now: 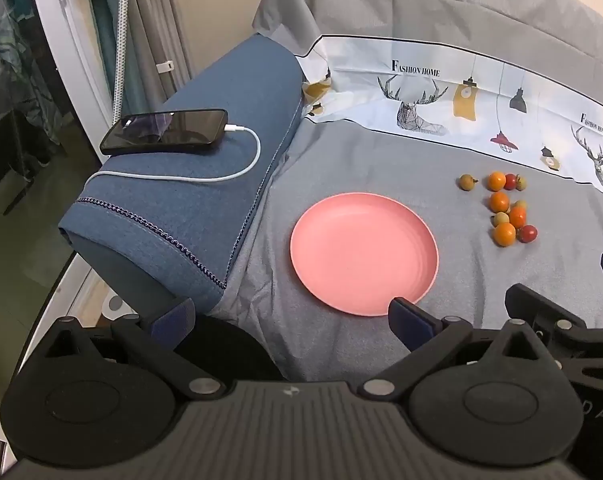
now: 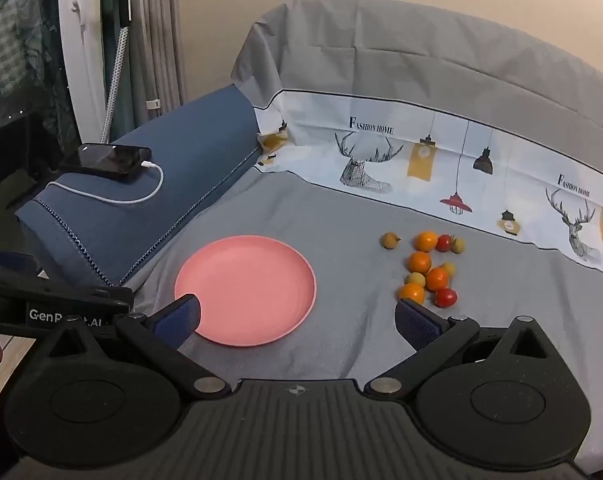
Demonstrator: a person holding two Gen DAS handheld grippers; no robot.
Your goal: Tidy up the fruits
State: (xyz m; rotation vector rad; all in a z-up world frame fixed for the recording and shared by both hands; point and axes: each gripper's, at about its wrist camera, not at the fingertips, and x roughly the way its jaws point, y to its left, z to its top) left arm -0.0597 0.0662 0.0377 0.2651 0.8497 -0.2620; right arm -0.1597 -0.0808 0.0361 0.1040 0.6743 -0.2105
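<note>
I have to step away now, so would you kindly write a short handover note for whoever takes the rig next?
Left tongs: open, holding nothing, near the plate's front edge.
Right tongs: open, holding nothing, between plate and fruit.
Pink plate: no fruit on it, on the grey cover.
Fruits: small orange, red and yellowish pieces clustered on the cover, right of the plate; one brownish piece sits slightly apart.
Done: nothing sorted.
Left: every fruit.

Soft, even indoor light fills both views, with only faint shadows under the pink plate (image 1: pixel 363 254). The phone (image 1: pixel 165 131) screen throws back a dull glare. Fisheye bending curves the edges, corners go dark, and focus is fairly sharp, slightly grainy.
</note>
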